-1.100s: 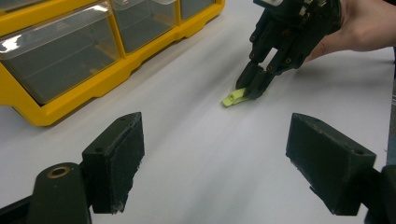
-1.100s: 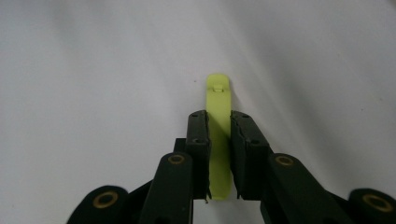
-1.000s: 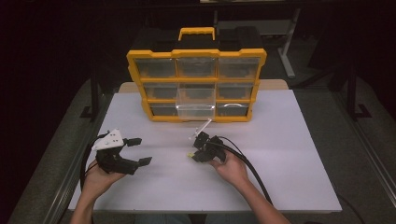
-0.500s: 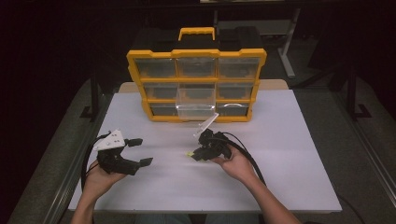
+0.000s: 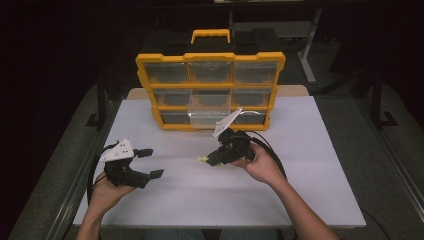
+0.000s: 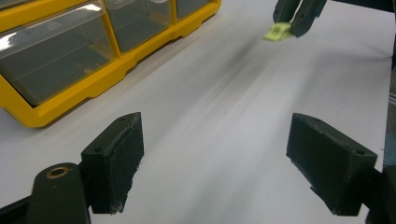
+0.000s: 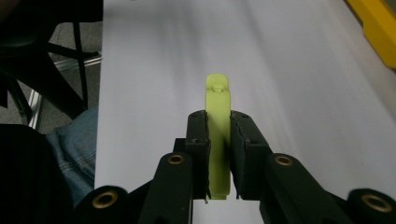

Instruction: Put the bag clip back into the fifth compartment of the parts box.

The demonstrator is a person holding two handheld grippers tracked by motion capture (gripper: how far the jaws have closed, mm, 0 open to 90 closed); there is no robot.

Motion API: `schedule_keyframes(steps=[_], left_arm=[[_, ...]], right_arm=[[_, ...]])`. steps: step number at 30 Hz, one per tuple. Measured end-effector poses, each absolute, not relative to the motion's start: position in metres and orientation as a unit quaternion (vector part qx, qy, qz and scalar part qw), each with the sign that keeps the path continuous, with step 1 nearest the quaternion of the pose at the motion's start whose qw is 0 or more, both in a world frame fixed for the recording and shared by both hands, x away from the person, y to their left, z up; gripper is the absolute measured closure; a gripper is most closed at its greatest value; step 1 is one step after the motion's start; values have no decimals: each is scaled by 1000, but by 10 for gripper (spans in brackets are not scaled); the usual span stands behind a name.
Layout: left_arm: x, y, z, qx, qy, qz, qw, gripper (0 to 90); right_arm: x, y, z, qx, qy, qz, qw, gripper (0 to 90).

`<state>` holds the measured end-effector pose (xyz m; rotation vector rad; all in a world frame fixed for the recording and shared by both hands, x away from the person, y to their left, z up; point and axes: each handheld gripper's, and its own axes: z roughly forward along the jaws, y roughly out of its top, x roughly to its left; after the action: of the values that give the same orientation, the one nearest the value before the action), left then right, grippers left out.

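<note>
Now: a lime-green clip pinched over the white table

Right now the right gripper has its jaws closed on a small lime-green plastic clip, which stands on edge between the two black pads and pokes out beyond their tips. From the high view, that gripper sits a little above the white table, in front of the yellow drawer cabinet, with the clip's green end pointing toward the person's left. The right hand grips it from behind, and a black cable loops back along the forearm.

The left gripper is held low near the table's left side, well apart from the other one. Its jaws stand wide open with nothing between them; through its own view, bare table shows between the pads, and the green clip appears far off at the top. The cabinet has clear drawers; one in the middle row is pulled out toward the person.
</note>
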<state>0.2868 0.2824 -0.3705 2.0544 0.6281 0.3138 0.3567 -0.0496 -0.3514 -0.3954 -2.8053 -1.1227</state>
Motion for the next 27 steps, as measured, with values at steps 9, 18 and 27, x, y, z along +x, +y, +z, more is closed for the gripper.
schedule_keyframes(steps=[9, 18, 27], left_arm=[[289, 284, -370, 838, 244, 137, 468, 189], [287, 283, -370, 835, 253, 131, 470, 187], [287, 283, -370, 836, 253, 132, 469, 185]], right_arm=[[361, -55, -330, -109, -914, -387, 53, 771], [363, -58, -314, -97, -915, -388, 53, 771], [366, -57, -295, -84, -917, -387, 48, 770]])
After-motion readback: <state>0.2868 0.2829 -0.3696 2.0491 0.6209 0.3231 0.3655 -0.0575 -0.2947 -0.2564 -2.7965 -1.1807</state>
